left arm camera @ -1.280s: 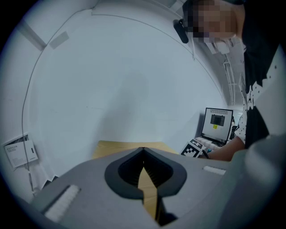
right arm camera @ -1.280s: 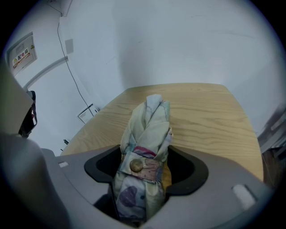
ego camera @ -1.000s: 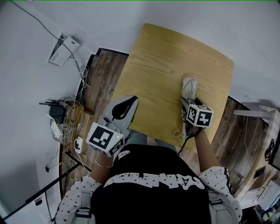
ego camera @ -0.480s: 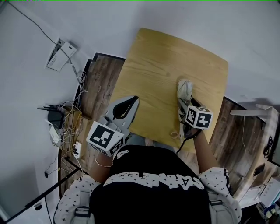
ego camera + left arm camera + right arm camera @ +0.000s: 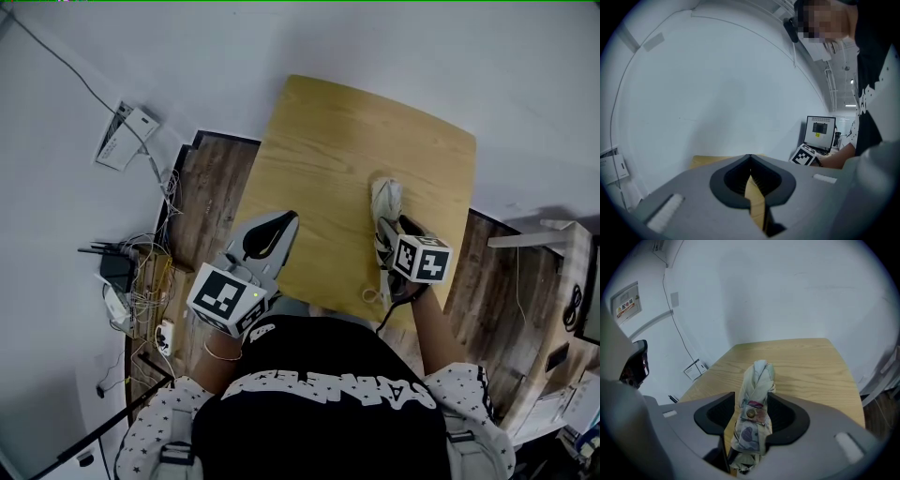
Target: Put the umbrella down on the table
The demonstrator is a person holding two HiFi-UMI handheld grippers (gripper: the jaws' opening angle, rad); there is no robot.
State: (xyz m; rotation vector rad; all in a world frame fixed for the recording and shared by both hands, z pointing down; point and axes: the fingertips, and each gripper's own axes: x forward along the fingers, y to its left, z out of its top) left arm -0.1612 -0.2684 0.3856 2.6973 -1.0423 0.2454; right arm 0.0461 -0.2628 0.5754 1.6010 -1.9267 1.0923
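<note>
White walls stand round a wooden table [image 5: 328, 141], with plank floor on both sides of it. At the near left corner of the table the left gripper [image 5: 281, 223] is held almost level, its tips meeting with nothing between them. The right gripper [image 5: 389, 236] slants steeply down over the right half of the table. Its jaws have just been closing, and both pads now press the umbrella [image 5: 384, 202] lengthwise. The person's torso hides the table's near edge. The right gripper covers the umbrella's near end, and I cannot tell whether its far end rests on the wood or hangs just above it. The umbrella is folded, of pale cream fabric with faint purple and blue print, bound by a pinkish strap with a snap button.
</note>
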